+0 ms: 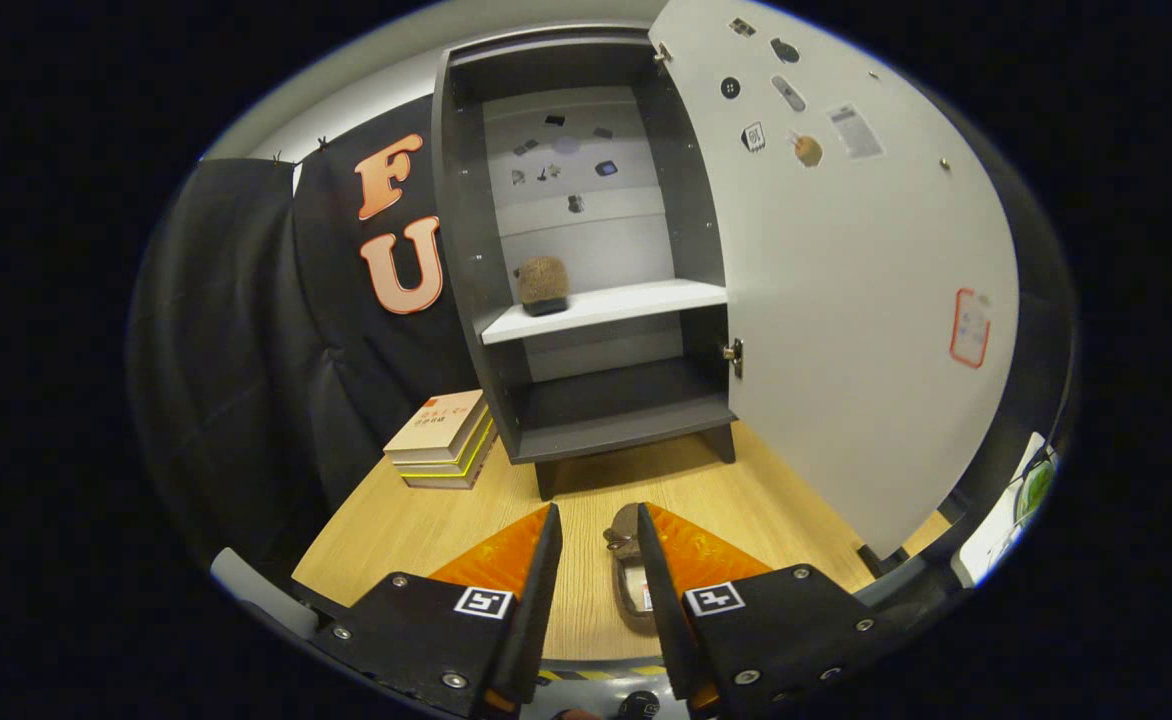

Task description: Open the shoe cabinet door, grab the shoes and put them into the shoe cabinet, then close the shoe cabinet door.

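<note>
Right now I see my claw (596, 540) partly open, gripping nothing; a brown shoe (630, 585) lies on the table (396, 520) between its fingers, nearer the right one. Far ahead, the shoe cabinet (586, 300) stands with its door (846, 300) swung right, another shoe (543, 284) on its shelf (616, 305).

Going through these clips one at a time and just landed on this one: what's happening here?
A handheld gripper is putting shoes away. The shoe cabinet stands with its door swung wide open, and one brown shoe already sits on the white shelf. The second shoe lies on the wooden table, between the open jaws and against the right one, not yet gripped. A stack of books sits left of the cabinet.
</note>
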A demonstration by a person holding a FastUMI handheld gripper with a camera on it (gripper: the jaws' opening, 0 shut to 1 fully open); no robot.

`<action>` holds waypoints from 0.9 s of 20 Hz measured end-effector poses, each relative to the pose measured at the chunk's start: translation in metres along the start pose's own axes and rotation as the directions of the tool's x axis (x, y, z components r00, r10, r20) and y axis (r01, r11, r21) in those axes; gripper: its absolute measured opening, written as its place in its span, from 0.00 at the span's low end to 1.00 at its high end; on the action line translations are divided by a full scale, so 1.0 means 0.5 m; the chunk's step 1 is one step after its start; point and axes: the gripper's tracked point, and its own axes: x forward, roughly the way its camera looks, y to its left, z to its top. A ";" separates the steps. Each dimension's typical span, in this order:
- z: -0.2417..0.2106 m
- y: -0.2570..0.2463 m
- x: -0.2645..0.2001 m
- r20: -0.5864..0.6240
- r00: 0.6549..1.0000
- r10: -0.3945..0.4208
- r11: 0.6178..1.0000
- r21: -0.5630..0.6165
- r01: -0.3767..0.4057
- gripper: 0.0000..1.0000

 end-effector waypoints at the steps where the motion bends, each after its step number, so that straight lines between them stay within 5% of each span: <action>1: -0.022 -0.001 0.019 -0.017 1.000 0.002 1.000 -0.006 -0.002 0.51; 11: -0.241 -0.014 0.182 -0.137 0.991 -0.010 1.000 0.000 0.010 0.54; 18: -0.294 -0.015 0.273 -0.180 0.983 -0.038 0.998 -0.047 0.030 0.50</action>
